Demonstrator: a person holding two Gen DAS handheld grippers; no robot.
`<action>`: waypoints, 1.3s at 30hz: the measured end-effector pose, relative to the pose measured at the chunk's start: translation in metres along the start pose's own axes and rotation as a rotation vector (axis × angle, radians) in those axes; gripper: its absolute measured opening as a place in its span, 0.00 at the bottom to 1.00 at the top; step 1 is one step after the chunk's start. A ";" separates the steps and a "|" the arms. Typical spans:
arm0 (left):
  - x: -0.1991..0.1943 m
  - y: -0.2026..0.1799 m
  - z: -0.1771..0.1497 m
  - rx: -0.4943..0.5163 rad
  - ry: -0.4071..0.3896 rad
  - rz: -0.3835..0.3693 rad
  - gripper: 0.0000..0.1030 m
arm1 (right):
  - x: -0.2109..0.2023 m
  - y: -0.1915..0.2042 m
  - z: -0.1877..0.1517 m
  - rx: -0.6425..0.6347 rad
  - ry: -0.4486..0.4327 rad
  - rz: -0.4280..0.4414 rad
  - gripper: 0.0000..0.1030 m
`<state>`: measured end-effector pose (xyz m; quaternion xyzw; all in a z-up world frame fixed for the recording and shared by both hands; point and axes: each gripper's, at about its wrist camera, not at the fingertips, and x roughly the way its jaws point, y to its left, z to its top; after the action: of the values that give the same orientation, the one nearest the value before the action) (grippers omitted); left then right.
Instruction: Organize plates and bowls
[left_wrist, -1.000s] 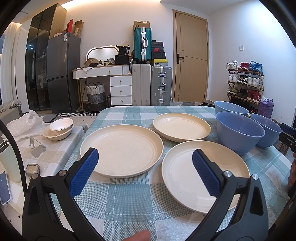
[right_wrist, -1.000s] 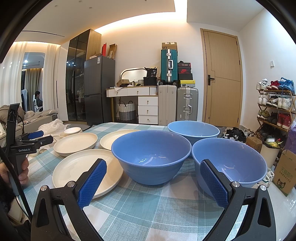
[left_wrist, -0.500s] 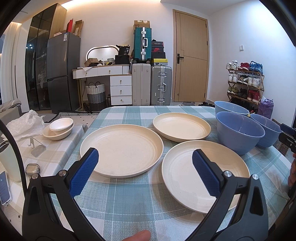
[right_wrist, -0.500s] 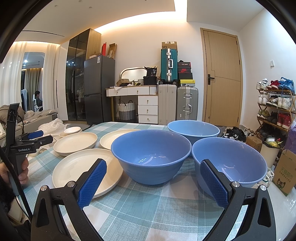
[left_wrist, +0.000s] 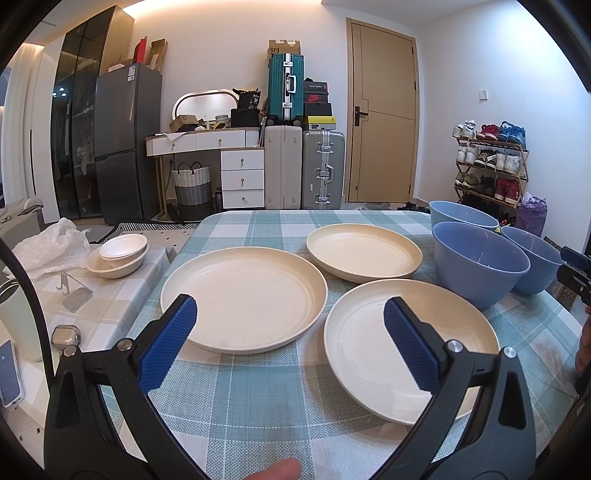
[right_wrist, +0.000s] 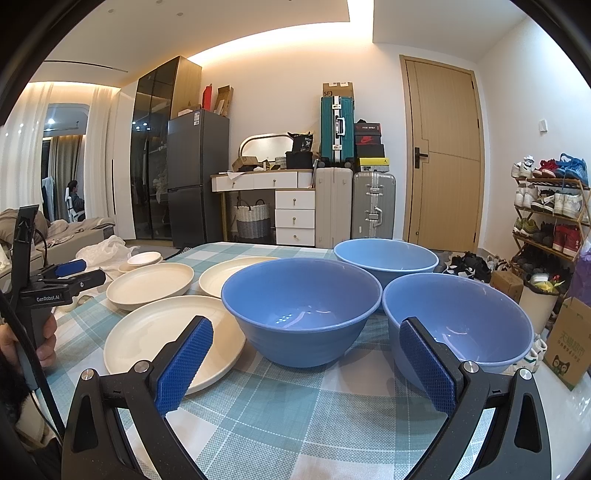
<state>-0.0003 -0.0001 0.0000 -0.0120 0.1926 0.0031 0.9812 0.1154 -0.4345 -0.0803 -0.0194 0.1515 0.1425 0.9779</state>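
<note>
Three cream plates lie on the checked tablecloth: a left plate (left_wrist: 243, 299), a far plate (left_wrist: 364, 251) and a near right plate (left_wrist: 369, 343). Three blue bowls stand at the right: a middle bowl (left_wrist: 480, 262), a far bowl (left_wrist: 461, 216) and a right bowl (left_wrist: 535, 258). My left gripper (left_wrist: 290, 336) is open and empty, above the near table edge before the plates. My right gripper (right_wrist: 306, 362) is open and empty, in front of the middle bowl (right_wrist: 301, 310) and the right bowl (right_wrist: 458, 317).
A side table at the left holds small stacked white bowls (left_wrist: 118, 254), a plastic bag (left_wrist: 51, 247), a cup (left_wrist: 18, 321) and a phone (left_wrist: 9, 373). The table's right edge (right_wrist: 535, 391) drops off beside a cardboard box (right_wrist: 569, 343). The left gripper also shows in the right wrist view (right_wrist: 66, 277).
</note>
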 end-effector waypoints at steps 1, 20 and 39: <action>0.000 0.000 0.000 0.001 0.000 0.001 0.98 | 0.000 0.000 0.000 0.000 0.000 0.000 1.00; -0.004 -0.003 0.001 0.021 -0.002 0.000 0.98 | 0.011 0.010 -0.001 -0.028 0.052 -0.005 1.00; -0.045 -0.001 0.044 0.001 0.006 -0.001 0.98 | 0.003 0.051 0.053 -0.052 0.074 0.166 1.00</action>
<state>-0.0255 0.0002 0.0580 -0.0115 0.1953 0.0022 0.9807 0.1187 -0.3807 -0.0301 -0.0375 0.1849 0.2263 0.9556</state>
